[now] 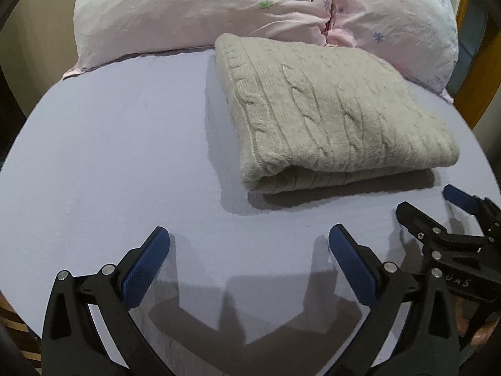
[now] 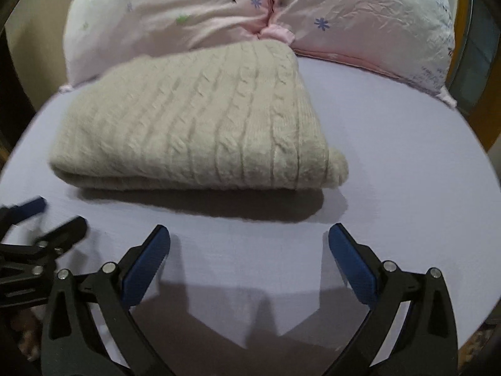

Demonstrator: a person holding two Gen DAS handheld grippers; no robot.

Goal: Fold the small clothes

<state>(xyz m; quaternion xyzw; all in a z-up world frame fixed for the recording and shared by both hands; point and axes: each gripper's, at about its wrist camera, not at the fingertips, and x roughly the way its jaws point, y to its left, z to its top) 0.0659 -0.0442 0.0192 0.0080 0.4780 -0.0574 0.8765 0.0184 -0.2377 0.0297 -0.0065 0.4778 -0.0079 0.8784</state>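
A beige cable-knit sweater (image 1: pixel 328 116) lies folded into a thick rectangle on the lavender bed sheet (image 1: pixel 109 156); it also shows in the right wrist view (image 2: pixel 194 128). My left gripper (image 1: pixel 249 238) is open and empty, hovering over bare sheet in front of the sweater's near-left corner. My right gripper (image 2: pixel 249 235) is open and empty, in front of the sweater's near edge. Each gripper shows in the other's view: the right one (image 1: pixel 422 202) at the right edge, the left one (image 2: pixel 59 213) at the left edge, both with jaws apart.
A pink flowered pillow (image 1: pixel 219 9) lies along the back of the bed, touching the sweater's far edge; it also shows in the right wrist view (image 2: pixel 360 15). A wooden bed frame (image 1: pixel 479 94) runs along the right side. The sheet's front edge drops off near the grippers.
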